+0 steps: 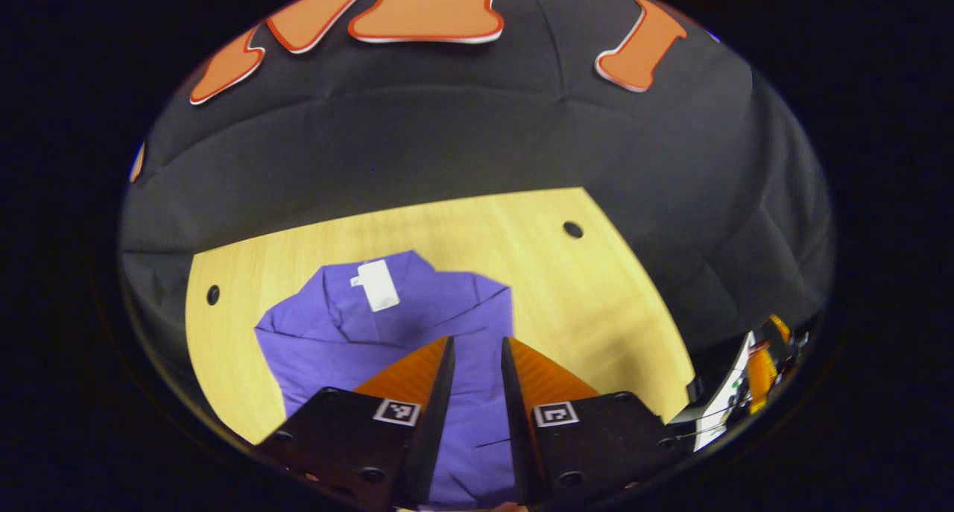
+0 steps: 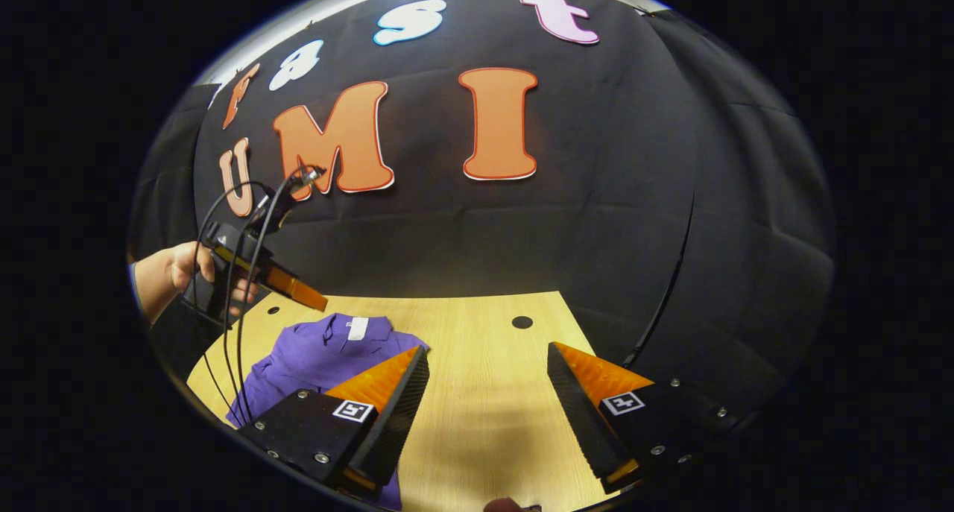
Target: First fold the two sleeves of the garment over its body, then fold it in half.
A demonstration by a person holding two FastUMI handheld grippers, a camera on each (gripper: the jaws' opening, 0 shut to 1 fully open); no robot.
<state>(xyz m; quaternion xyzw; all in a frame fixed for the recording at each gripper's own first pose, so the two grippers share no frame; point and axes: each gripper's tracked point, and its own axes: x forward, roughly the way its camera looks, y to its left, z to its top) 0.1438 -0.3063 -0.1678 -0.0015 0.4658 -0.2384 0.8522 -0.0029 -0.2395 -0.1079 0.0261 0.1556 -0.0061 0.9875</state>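
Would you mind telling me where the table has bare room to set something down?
The table is bare right of the garment, out to the hole and far edge. A thin strip lies left of the garment by another hole. The garment's side is crowded.

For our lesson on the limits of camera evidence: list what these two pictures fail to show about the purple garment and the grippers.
- Left gripper view: the garment's near part is covered by the left gripper's fingers and cut by the lower edge.
- Right gripper view: the garment's near side is behind one finger of the right gripper, so the fold state is unclear.
- Right gripper view: whether the far left gripper is open or shut is too small to judge.
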